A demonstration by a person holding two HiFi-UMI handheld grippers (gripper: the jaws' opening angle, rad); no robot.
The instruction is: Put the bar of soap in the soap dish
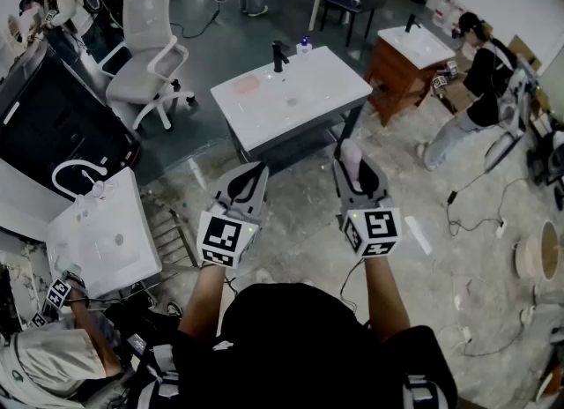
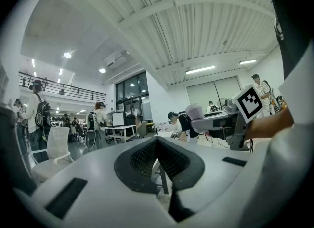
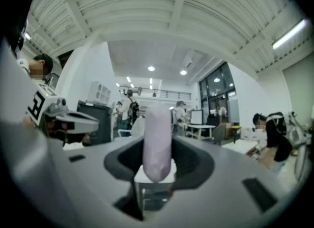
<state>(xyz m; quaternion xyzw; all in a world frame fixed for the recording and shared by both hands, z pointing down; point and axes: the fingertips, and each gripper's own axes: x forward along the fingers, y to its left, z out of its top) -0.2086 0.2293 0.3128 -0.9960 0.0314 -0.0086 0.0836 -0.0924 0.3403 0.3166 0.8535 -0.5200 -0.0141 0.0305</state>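
Note:
My right gripper (image 1: 351, 162) (image 3: 158, 141) is shut on a pale lilac bar of soap (image 1: 350, 152) (image 3: 157, 138), which stands upright between its jaws. My left gripper (image 1: 249, 178) (image 2: 158, 146) is held level beside it, open, with nothing between its jaws. Both hover over the floor in front of a white sink table (image 1: 339, 85). On that table's left part lies a pink round dish (image 1: 247, 85), with a black tap (image 1: 279, 55) behind it. In the left gripper view the right gripper (image 2: 198, 116) with the soap (image 2: 195, 110) shows at the right.
A small bottle (image 1: 304, 44) stands by the tap. A white office chair (image 1: 150, 46) is at the far left, another white sink unit (image 1: 106, 240) at the near left. A wooden sink cabinet (image 1: 410, 50) and a crouching person (image 1: 476, 90) are at the right. Cables (image 1: 476, 222) lie on the floor.

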